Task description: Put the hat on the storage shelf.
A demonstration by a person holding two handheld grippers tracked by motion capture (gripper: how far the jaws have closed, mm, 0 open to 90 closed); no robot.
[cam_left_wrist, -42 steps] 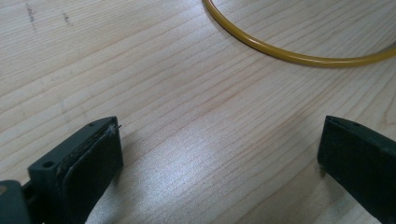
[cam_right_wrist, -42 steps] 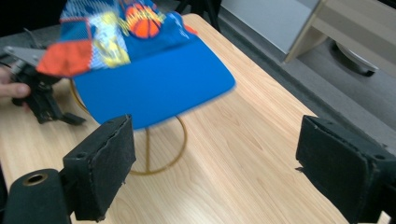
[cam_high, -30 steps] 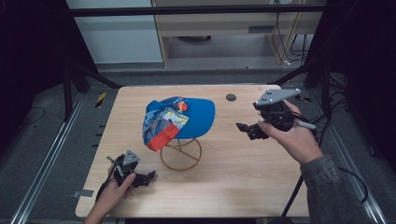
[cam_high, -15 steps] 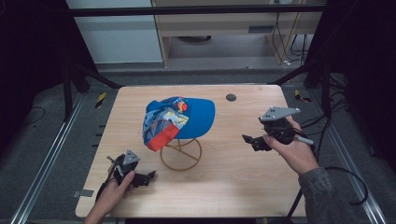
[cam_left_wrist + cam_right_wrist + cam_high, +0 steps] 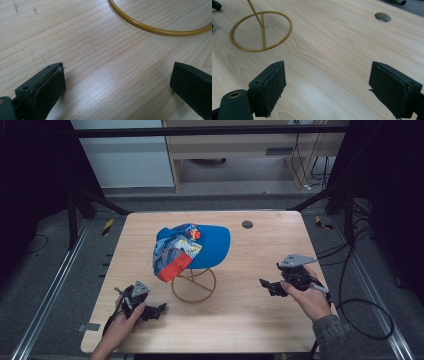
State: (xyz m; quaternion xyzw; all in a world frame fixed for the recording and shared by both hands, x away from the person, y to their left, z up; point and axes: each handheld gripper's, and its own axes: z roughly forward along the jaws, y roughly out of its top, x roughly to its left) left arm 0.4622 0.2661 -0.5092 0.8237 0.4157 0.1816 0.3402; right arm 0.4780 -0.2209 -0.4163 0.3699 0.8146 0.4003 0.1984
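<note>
Quick notes, using the wire stand (image 5: 193, 285) as our landmark. Left of it and a bit nearer to us sits our left gripper (image 5: 156, 310), low over the table (image 5: 260, 325), jaws wide apart w/ nothing between them; in the left gripper view the stand's yellow base ring (image 5: 155, 30) is just ahead. The cap (image 5: 192, 247) sits perched on top of the stand, blue crown w/ a patterned, red-edged part hanging toward the left. We'd guess it's light and floppy fabric w/ a stiffer brim, not fragile, so pinch the brim or a crown edge; the stand prob tips easily. No containers anywhere near. Right of the stand, well apart, our right gripper (image 5: 267, 284) is also spread open and empty.
</note>
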